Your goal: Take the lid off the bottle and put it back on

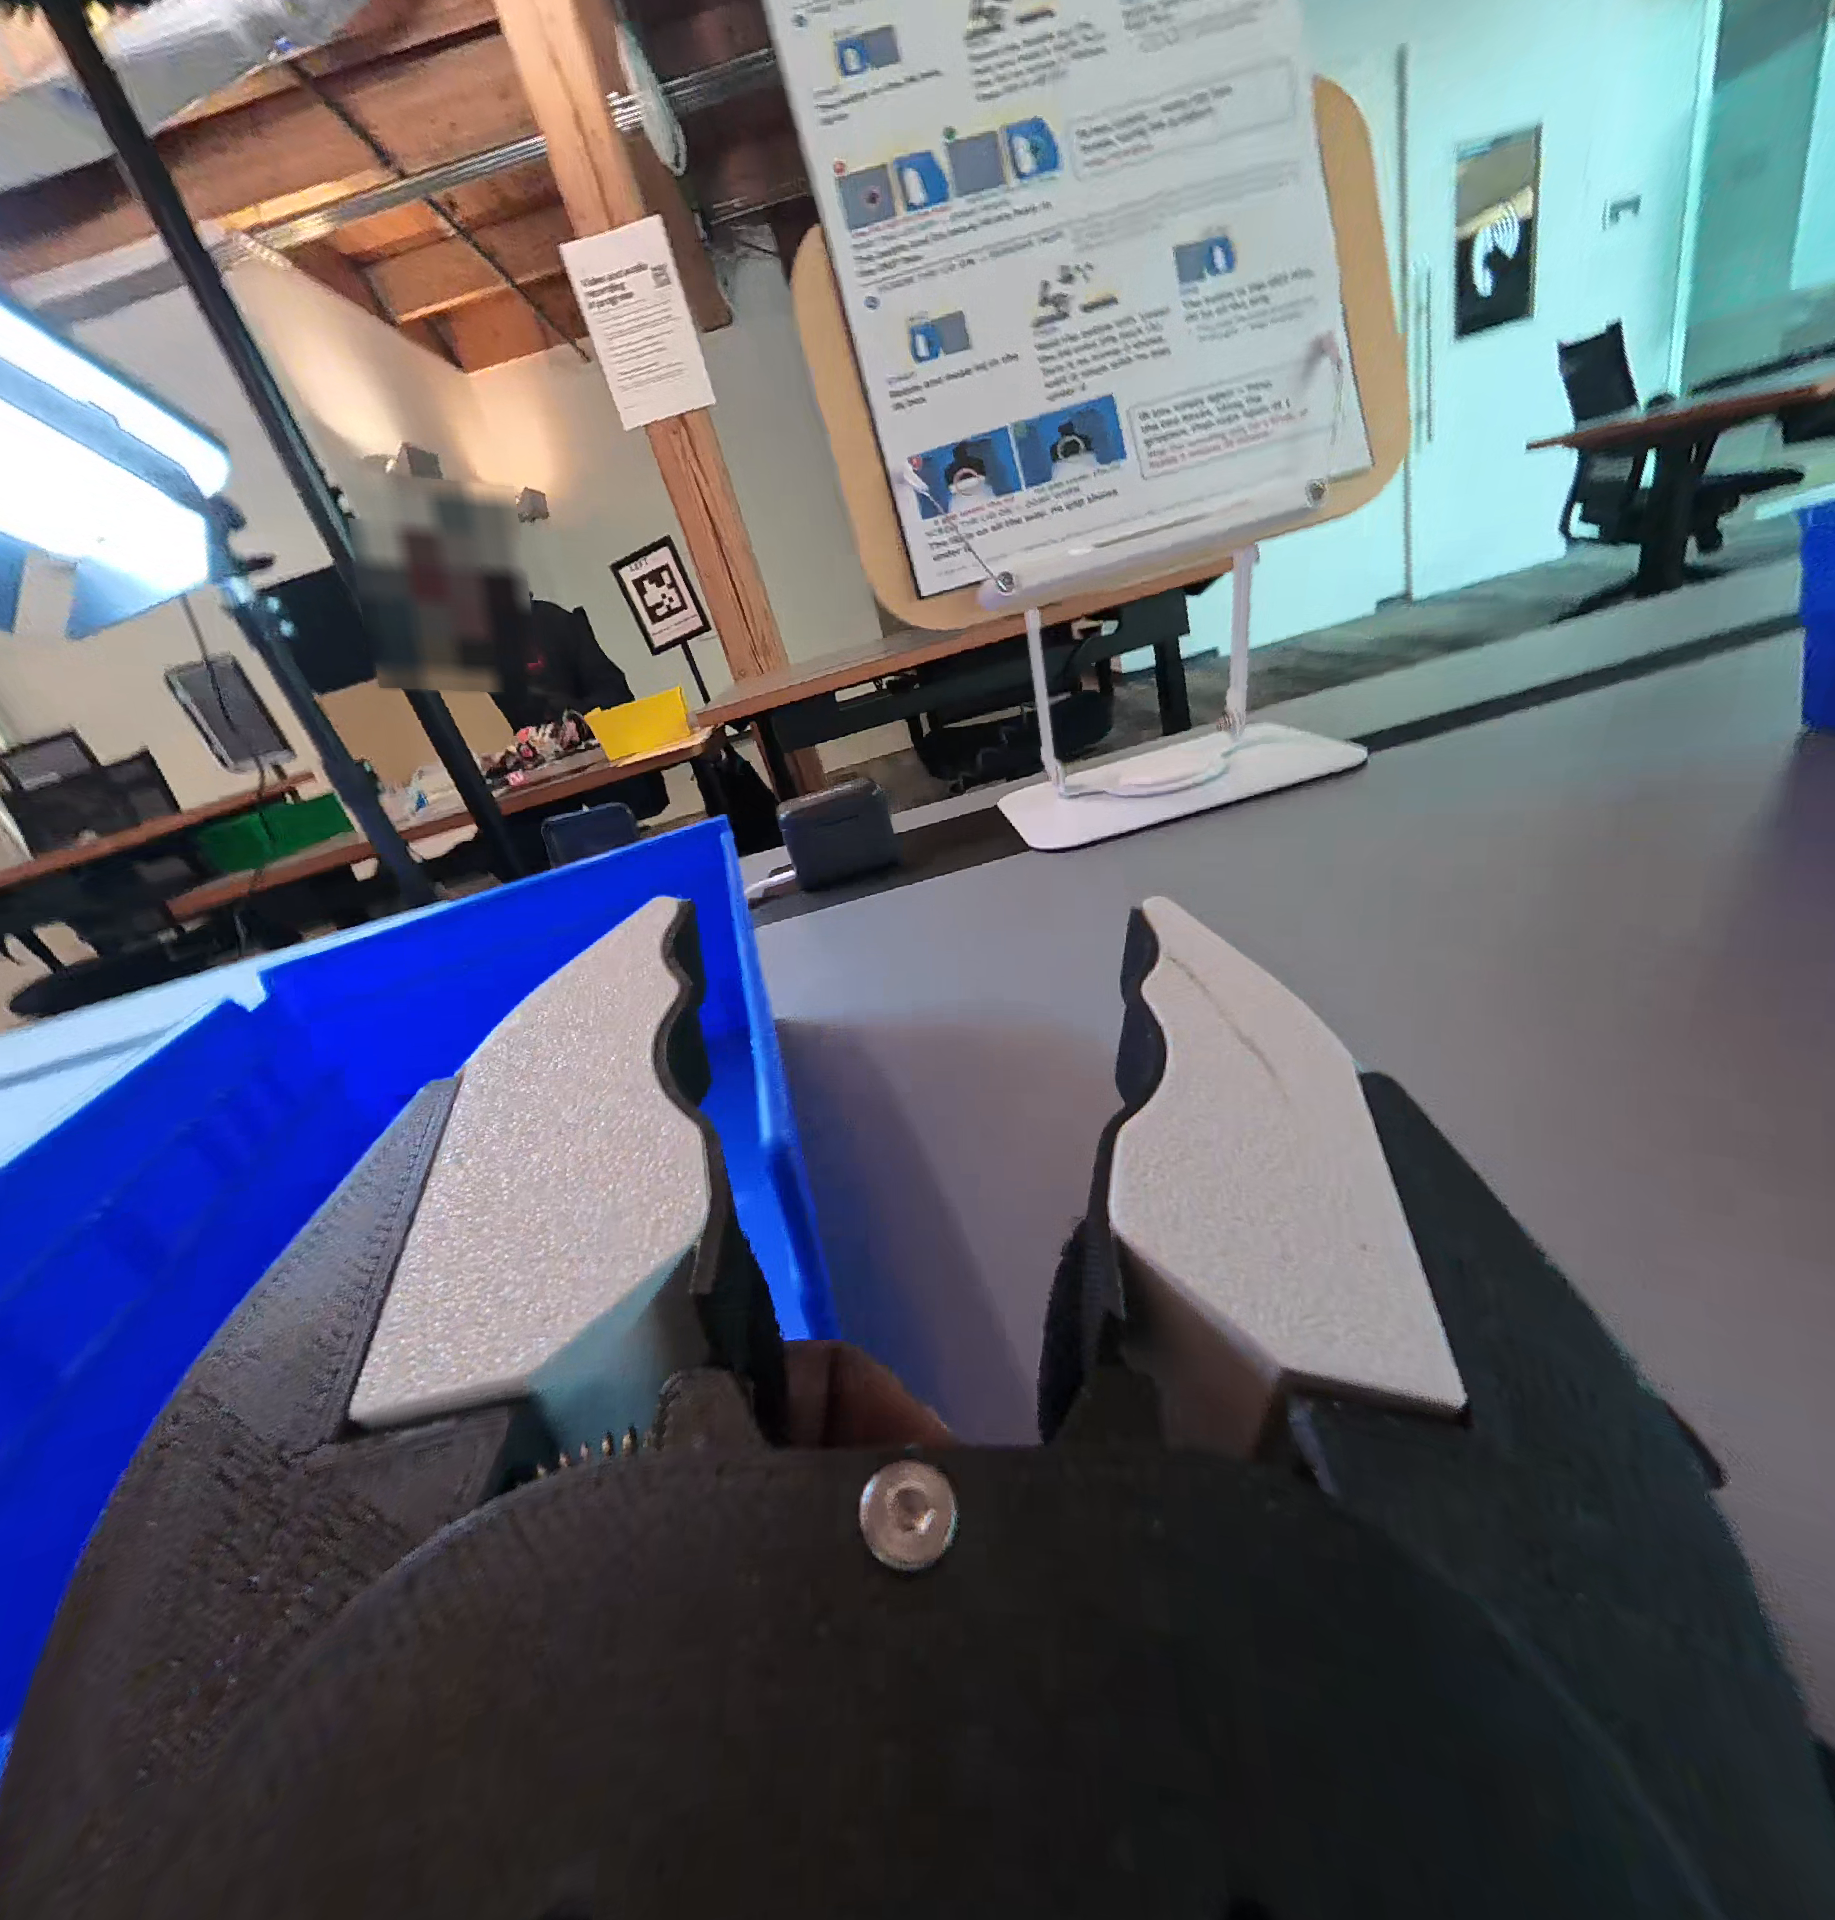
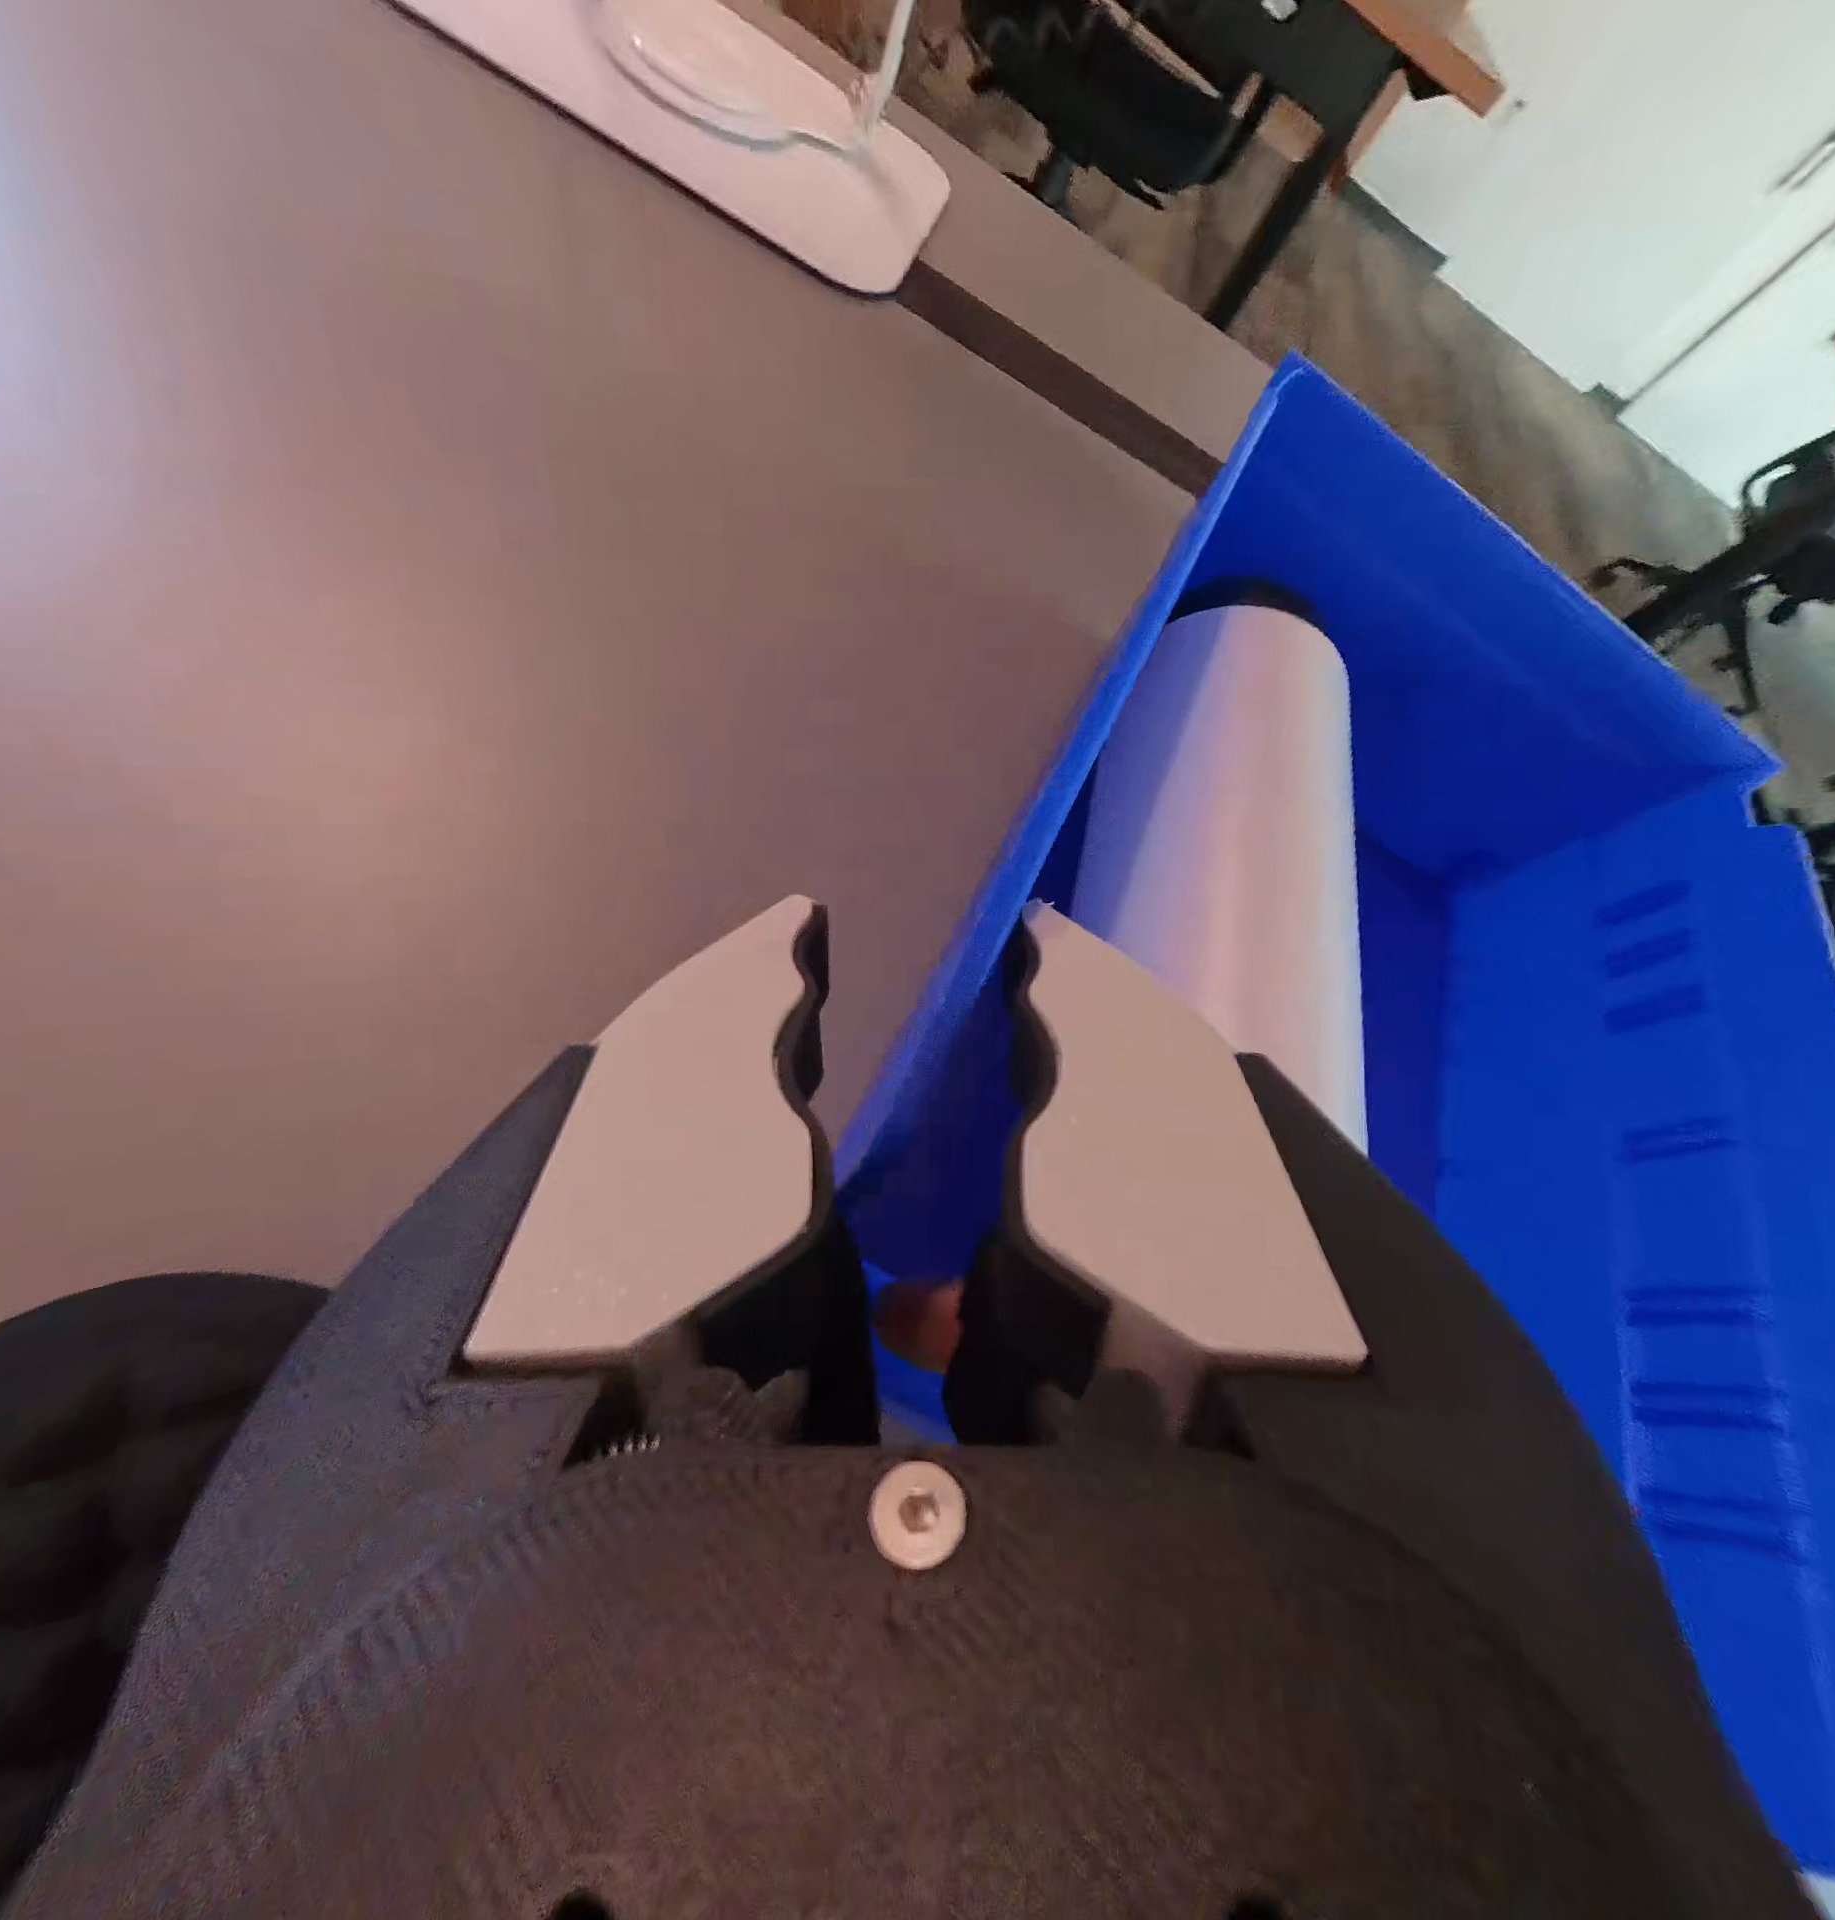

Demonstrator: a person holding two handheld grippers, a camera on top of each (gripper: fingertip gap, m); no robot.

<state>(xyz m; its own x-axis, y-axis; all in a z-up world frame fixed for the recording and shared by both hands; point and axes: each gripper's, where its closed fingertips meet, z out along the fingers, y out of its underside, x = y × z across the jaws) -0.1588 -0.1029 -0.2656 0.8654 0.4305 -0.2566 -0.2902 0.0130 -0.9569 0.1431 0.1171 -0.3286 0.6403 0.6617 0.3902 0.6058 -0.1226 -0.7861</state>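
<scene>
The dark grey bench (image 1: 1412, 935) fills most of both views, bare across its middle. In the left wrist view a blue bin (image 1: 217, 1143) takes up the left of the frame, its near wall running up past the left gripper (image 1: 908, 935). That gripper's jaws stand spread wide with nothing between them, only the bin's edge and the bench top showing through the gap.

In the right wrist view a second blue bin (image 2: 1619, 1039) sits at the right of the frame, tilted in the picture. Inside it the white bottle (image 2: 1235, 831) lies on its side along the bin's left wall, its far end near the bin's far corner; its lid end I cannot make out. The right gripper (image 2: 918, 925) hovers at the bin's near wall, jaws partly spread with a narrow gap, gripping nothing.

Towards the top of the left wrist view an instruction board (image 1: 1079, 291) stands on a white stand (image 1: 1183, 779) at the bench's far edge; the stand's base shows again at the top of the right wrist view. A small dark case (image 1: 840, 831) rests left of it.
</scene>
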